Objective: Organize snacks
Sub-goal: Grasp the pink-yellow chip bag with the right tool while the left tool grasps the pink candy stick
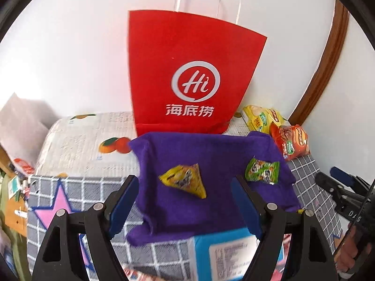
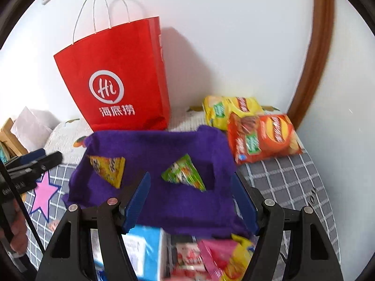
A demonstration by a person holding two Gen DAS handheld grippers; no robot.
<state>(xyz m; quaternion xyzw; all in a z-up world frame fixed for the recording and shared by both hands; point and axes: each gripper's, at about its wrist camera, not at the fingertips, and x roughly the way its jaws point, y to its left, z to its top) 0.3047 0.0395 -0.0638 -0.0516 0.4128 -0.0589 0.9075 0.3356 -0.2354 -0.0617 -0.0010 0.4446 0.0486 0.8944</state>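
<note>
Both grippers — left point(image 1: 185, 203) and right point(image 2: 191, 202) — hover with jaws wide and empty over the purple tray point(image 1: 211, 215) holding two triangular snacks point(image 1: 185, 181); best to descend squarely on one packet.

a red paper bag point(image 1: 187, 70) with white logo, a purple cloth point(image 1: 211, 187), one yellow snack packet point(image 1: 185, 180), one green point(image 1: 262, 171), a grey white-checked cover point(image 2: 281, 175) with a pink star point(image 2: 44, 192).

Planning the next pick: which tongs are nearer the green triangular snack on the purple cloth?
Right. The right tongs hang just short of the green snack; the left tongs sit over by the yellow snack.
</note>
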